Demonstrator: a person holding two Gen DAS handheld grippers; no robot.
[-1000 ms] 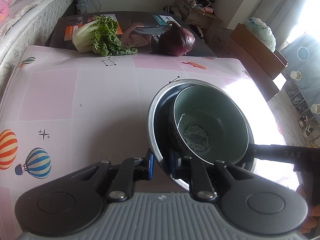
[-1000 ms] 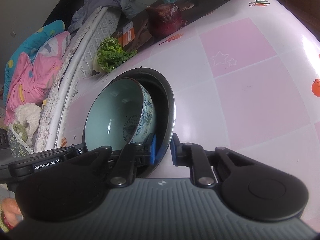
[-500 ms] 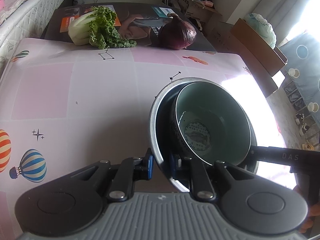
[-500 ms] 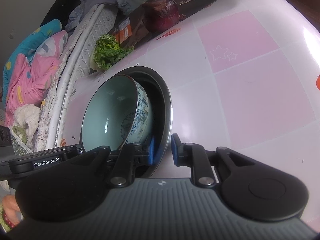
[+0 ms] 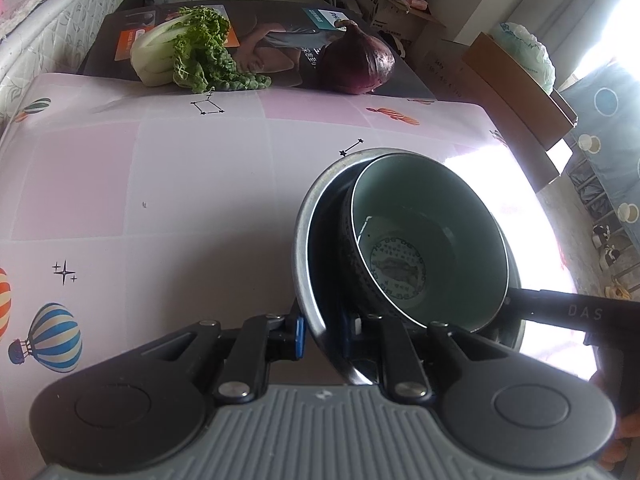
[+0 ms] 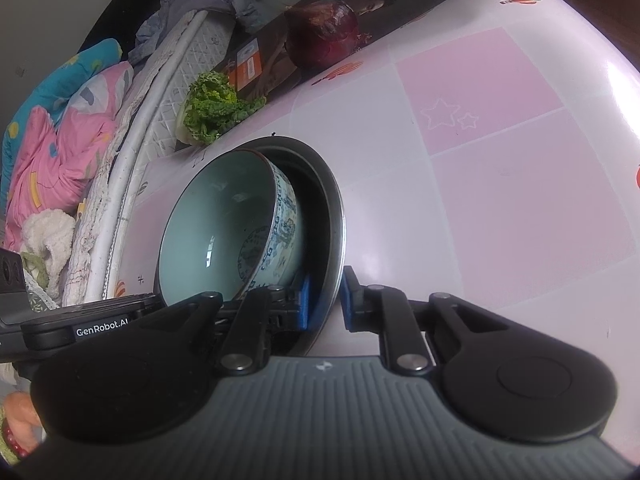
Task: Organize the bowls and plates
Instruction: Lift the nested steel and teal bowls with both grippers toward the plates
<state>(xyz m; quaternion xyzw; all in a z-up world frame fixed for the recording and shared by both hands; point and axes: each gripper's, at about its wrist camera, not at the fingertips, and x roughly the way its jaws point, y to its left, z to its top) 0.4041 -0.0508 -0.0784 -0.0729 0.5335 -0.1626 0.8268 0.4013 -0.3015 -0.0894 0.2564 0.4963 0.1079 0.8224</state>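
The fingers of the left gripper (image 5: pixel 323 334) and right gripper (image 6: pixel 323 300) each pinch opposite rims of a metal bowl (image 5: pixel 304 240), held above a pink tablecloth (image 5: pixel 160 184). A blue-patterned ceramic bowl (image 6: pixel 224 224) leans tilted inside it. A cabbage (image 5: pixel 180 56) and red onion (image 5: pixel 356 66) lie beyond.

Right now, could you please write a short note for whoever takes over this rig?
Left gripper: shut on the metal bowl rim, near side.
Right gripper: shut on the same rim, opposite side.
Blue-patterned bowl sits tilted inside the metal bowl, above the pink table.
Done: bowls nested.
Left: set the pair down and release. No plates are in view.
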